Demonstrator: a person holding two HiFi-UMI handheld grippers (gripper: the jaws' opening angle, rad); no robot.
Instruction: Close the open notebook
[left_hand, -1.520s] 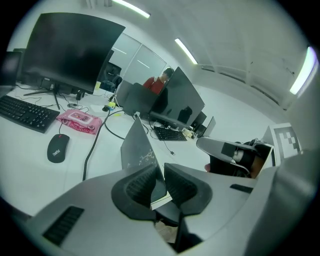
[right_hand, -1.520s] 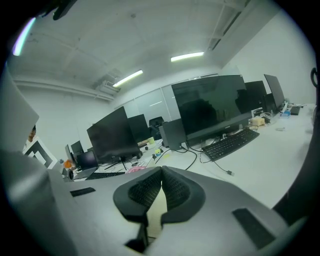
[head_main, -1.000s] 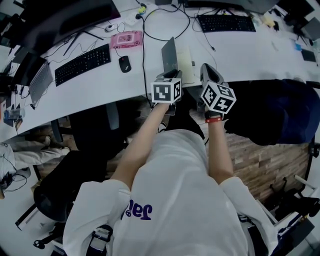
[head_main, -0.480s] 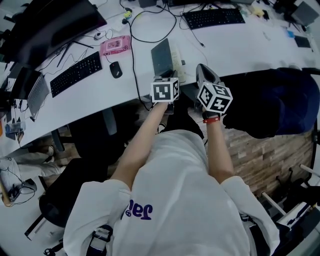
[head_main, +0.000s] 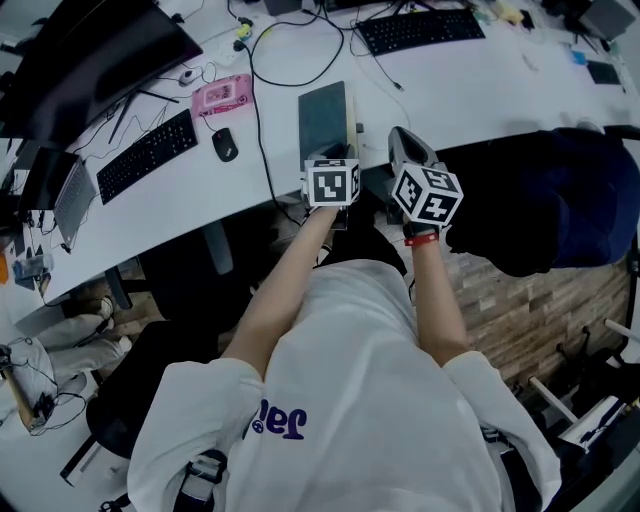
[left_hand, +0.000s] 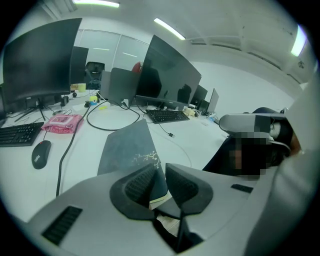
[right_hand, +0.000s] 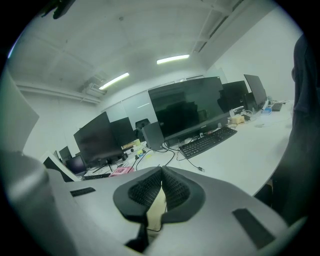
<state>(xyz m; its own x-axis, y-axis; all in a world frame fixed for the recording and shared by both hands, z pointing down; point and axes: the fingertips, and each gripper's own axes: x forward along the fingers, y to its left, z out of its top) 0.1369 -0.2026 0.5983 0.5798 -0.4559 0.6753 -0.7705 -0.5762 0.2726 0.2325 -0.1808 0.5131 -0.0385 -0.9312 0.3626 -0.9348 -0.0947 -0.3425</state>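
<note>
Left claw (left_hand: 160, 168) is clenched on the near edge of the notebook's (head_main: 325, 120) dark cover (left_hand: 125, 147), which is pinched between the ribbed pads; the grip is judged to be there so that the cover can be carried down over the pages (left_hand: 157, 200), a pale sliver of which is seen just under the pads; the cover is not yet flat, since a pale strip is left bare along its right side. Right claw (right_hand: 162, 169) is closed, tips together, and is held beside the left one, off the notebook's right edge; a pale scrap is seen in the gap behind its pads, and what it is cannot be told; no part in the closing is judged to be taken by it. The notebook is laid on the desk (head_main: 480, 90) straight ahead of the left claw; its long axis is run away from that claw toward the monitors (left_hand: 170, 70); its short near edge is turned to the claw, its patterned face upward, and the spine is judged to be on the left.
</note>
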